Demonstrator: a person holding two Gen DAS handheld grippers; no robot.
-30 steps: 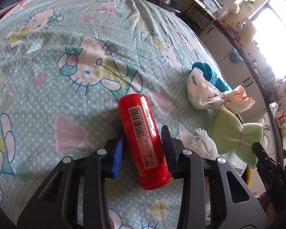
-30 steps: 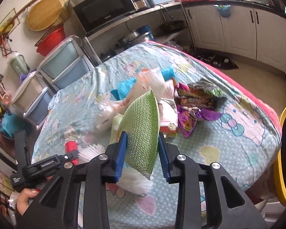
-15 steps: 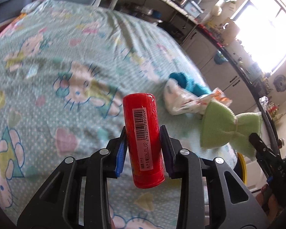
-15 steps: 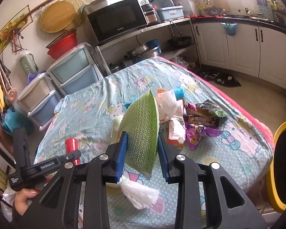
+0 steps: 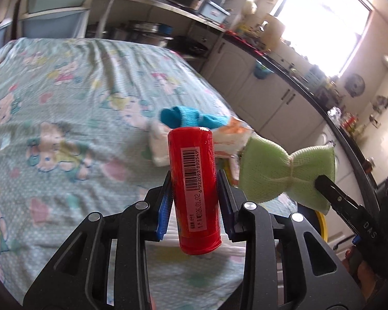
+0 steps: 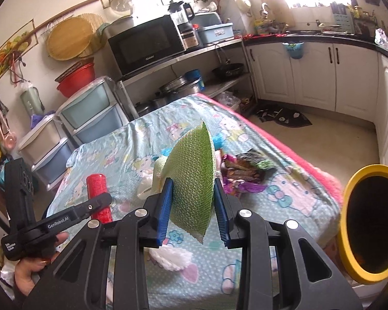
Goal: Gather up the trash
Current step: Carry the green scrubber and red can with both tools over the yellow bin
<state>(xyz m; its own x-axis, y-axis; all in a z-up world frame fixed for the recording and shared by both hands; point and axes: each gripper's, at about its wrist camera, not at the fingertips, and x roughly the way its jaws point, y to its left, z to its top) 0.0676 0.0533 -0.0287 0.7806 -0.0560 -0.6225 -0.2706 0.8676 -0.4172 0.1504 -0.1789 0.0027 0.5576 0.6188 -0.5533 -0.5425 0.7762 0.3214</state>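
A red cylindrical tube with a barcode label (image 5: 194, 191) is clamped upright in the left gripper (image 5: 194, 199), above the cartoon-print tablecloth (image 5: 64, 108). A green mesh scouring sponge (image 6: 194, 180) is gripped by the right gripper (image 6: 192, 206), near a yellow-rimmed bin (image 6: 345, 222).

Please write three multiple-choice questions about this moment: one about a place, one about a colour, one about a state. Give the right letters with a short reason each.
1. Where is the yellow-rimmed bin?
A. on the table
B. beside the table's edge, to the right
C. under the microwave

2. What colour is the tube in the left gripper?
A. red
B. blue
C. white

3. What is the state of the right gripper?
A. open and empty
B. shut on the green mesh sponge
C. resting on the floor

Answers: 1 B, its rim shows past the tablecloth in the right wrist view. 2 A, red with a barcode label. 3 B, both pads press the sponge.
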